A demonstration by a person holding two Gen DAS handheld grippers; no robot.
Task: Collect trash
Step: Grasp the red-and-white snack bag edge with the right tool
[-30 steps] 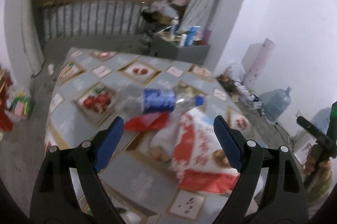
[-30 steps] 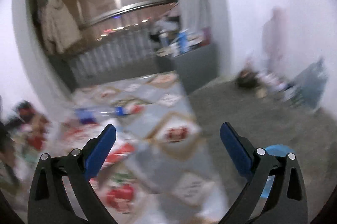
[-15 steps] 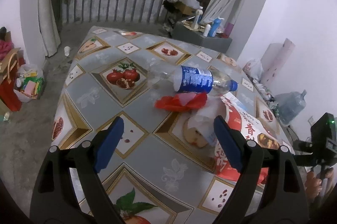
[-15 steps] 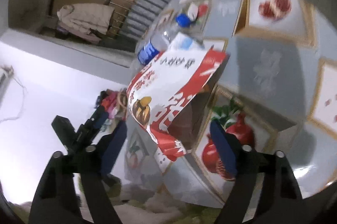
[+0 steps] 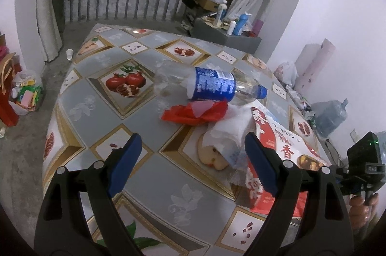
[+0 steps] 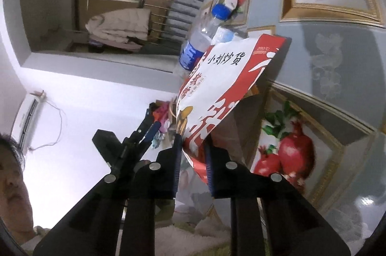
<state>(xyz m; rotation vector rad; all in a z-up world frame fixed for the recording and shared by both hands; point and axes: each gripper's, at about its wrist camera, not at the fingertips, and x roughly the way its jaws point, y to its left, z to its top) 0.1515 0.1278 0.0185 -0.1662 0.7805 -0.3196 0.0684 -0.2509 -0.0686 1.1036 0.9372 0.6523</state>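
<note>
Two tools work the counter: the right tool pinches the red-and-white bag at its near right edge; the left tool hangs spread above, bottle beyond.

The left claw hangs wide open above the near part of the worktop, gripping nothing. Toward the right edge, a clear plastic bottle with a blue label lies on its side. A crumpled red bag touches its near side. Nearer still, white tissue drapes over an apple slice, beside a red-and-white paper bag.
</note>
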